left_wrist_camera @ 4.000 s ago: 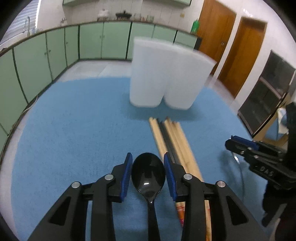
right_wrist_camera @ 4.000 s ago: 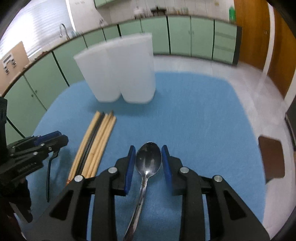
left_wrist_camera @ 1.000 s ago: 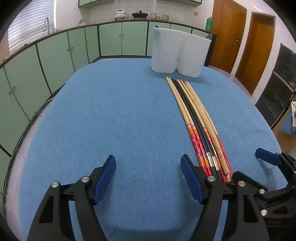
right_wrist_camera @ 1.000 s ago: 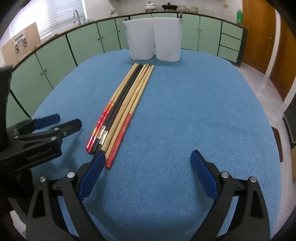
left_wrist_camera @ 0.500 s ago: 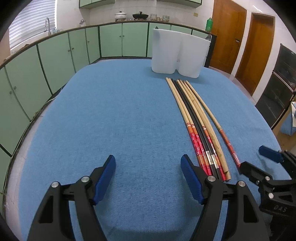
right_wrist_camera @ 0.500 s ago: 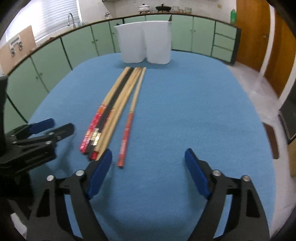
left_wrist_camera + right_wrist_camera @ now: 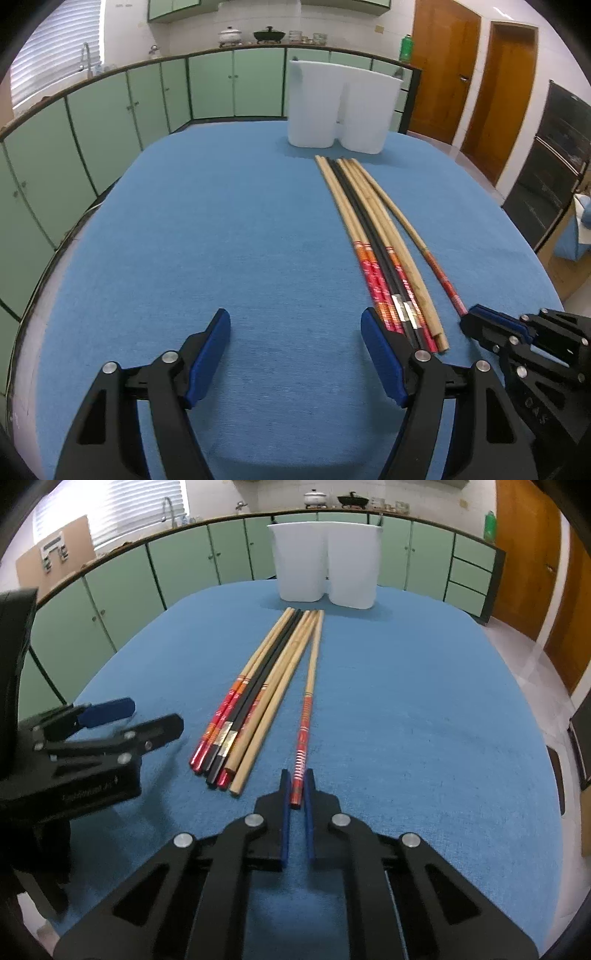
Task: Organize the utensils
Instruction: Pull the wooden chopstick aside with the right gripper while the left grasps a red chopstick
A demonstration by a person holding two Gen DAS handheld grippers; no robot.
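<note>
Since a moment ago the right tool [image 7: 296, 789] has closed on one slim wooden chopstick [image 7: 307, 701] (red-banded); left tool [image 7: 295, 345] gapes empty.

Right gripper [image 7: 296, 788] jaws now closed on red-striped chopstick [image 7: 309, 686], split from bundle [image 7: 258, 694].

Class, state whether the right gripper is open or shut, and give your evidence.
Shut: the right gripper has its blue pads pressed against the red end of one chopstick, set apart from the bundle.
</note>
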